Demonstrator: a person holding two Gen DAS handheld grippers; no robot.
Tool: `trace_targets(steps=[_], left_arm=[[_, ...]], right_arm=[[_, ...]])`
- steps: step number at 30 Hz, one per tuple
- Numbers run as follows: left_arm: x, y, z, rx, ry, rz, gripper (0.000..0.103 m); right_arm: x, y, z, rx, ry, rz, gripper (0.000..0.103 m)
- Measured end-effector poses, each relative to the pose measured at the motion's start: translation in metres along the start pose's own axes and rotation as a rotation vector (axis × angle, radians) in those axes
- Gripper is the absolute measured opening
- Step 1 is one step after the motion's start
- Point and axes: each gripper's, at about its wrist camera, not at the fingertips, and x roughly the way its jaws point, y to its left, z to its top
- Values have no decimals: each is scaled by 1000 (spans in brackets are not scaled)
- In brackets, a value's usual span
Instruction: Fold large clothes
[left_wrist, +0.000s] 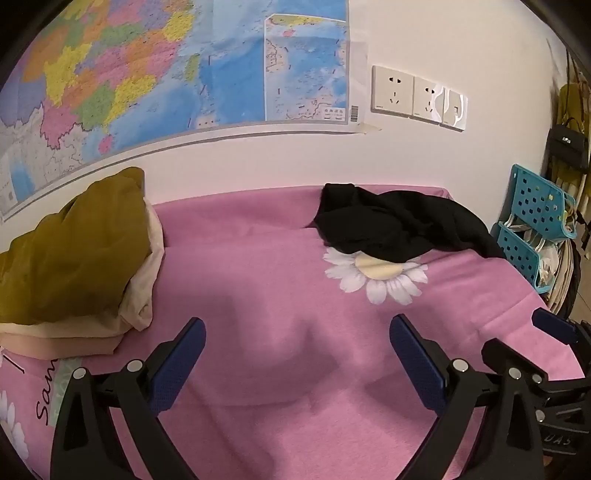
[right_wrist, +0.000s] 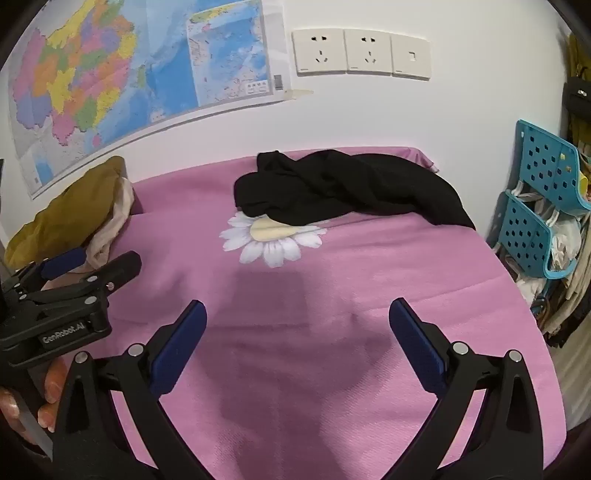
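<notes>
Left gripper (left_wrist: 297, 354): blue pads spread wide, nothing between them, only bare pink bedsheet (left_wrist: 280, 406) below. Ahead and left of it, an olive-yellow pillow (left_wrist: 74, 251) on cream fabric. Ahead and to its right, well apart, the black garment (left_wrist: 399, 225), crumpled in a heap at the far side of the bed, overlapping the top of a printed daisy (left_wrist: 380, 277).

Right gripper (right_wrist: 297, 341): likewise spread wide and empty, hovering over the sheet. Straight ahead of it and slightly right, well apart, the same black garment (right_wrist: 343, 188).

Likely soft, light and limp, no stiffness to hold a shape; probably drapes and sags when lifted. Long axis roughly left to right across the far edge of the bed, right end trailing toward the bed's side near a blue perforated rack (right_wrist: 535, 206). Collar, hem and sleeves not distinguishable in the bundle. Best holds, by judgement: one outer edge at each end of the heap, then spread flat.
</notes>
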Motion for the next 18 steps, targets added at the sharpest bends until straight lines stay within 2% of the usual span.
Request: trace_targets(steps=[5, 7, 18], left_arm=[[-3, -4, 2, 5, -9, 6, 96], [-3, -7, 8, 0, -3, 1, 96], [3, -8, 11, -17, 11, -26, 96]], right_arm=[[-8, -8, -2, 17, 10, 5, 97], [-2, -11, 4, 21, 45, 3, 97], [-3, -7, 4, -11, 1, -41, 97]])
